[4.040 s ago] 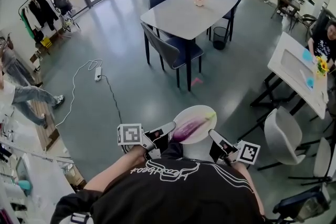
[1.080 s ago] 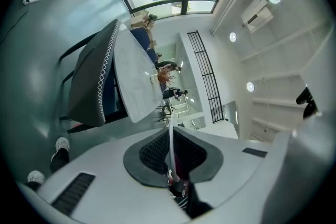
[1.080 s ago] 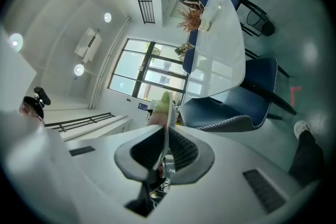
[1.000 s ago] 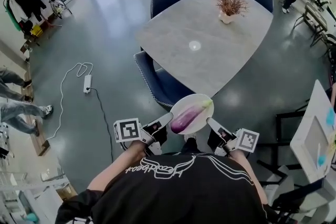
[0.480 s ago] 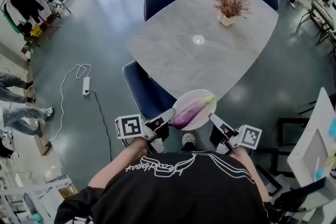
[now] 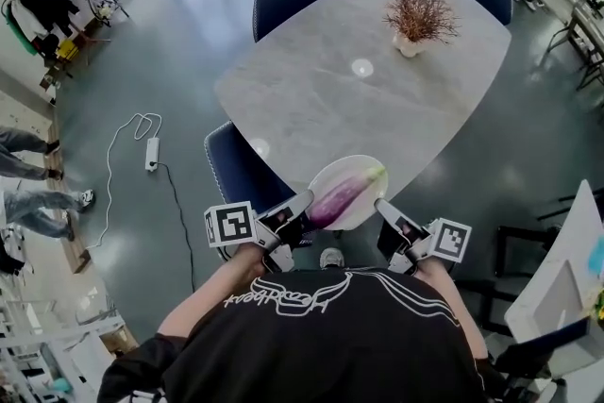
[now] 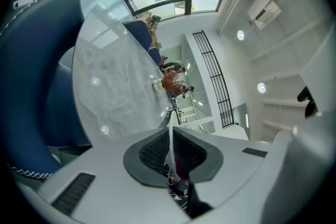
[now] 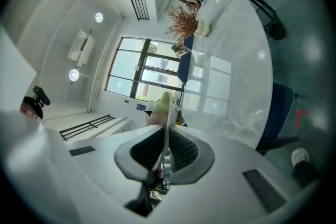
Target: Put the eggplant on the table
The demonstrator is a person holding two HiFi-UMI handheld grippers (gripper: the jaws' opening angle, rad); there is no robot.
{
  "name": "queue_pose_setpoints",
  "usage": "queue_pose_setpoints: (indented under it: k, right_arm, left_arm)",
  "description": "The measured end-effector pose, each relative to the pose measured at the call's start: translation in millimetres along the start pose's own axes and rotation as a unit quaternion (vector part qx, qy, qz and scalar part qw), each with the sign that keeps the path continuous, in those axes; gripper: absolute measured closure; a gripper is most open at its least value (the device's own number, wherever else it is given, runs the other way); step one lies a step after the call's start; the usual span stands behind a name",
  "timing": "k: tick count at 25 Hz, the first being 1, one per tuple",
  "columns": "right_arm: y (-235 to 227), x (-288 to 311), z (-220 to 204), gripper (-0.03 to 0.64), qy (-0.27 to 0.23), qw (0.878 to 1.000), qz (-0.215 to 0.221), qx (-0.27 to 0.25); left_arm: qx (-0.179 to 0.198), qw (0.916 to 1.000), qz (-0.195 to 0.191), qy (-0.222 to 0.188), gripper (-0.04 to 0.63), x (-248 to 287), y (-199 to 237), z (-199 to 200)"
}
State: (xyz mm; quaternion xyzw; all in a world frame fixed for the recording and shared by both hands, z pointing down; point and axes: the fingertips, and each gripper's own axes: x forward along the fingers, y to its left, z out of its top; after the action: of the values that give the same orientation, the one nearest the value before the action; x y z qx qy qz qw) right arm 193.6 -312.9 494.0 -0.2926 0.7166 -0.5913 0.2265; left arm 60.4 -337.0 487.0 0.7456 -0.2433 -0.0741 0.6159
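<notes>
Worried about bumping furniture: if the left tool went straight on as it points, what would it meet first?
Likely the table's near edge, led by the plate the left tool grips; the blue chair lies left of that line. Depth is unclear.

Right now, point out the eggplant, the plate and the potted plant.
eggplant [image 6: 337, 197], head view, purple middle.
plate [image 6: 332, 173], head view, bare upper-left rim.
potted plant [image 6: 420, 12], head view, dried branches.

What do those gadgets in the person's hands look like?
The left gripper and right gripper have pale grey-white bodies with dark ribbed pads. Each carries a cube of black-and-white square markers. The person wears a black top with white print.
</notes>
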Motion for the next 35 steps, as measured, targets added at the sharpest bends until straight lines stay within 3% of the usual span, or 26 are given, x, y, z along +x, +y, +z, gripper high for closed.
queue_pose_setpoints:
  k: [4,17,24,35]
  right_arm:
    - [-6.0,8.5,14.5,0.597,0.008,1.0,0.002,-0.006]
    - [-14.1,17.9,32.6,0.598,0.016,0.999,-0.009,-0.03]
    - [-14.2,22.9,34.3,0.598,0.019,0.998,-0.021,-0.051]
    - [-44.7,53.0,72.4,0.597,0.033,0.996,-0.034,-0.08]
  left_arm:
    - [-0.02,0.9995,-0.017,-0.016,0.568,11.3,-3.4,6.5]
    - [-0.032,0.9989,-0.024,-0.024,0.569,27.5,4.6,15.4]
    - [-0.002,0.9997,-0.002,-0.023,0.568,24.3,11.0,20.6]
    - [0.03,0.9987,0.029,-0.027,0.569,54.4,33.0,53.4]
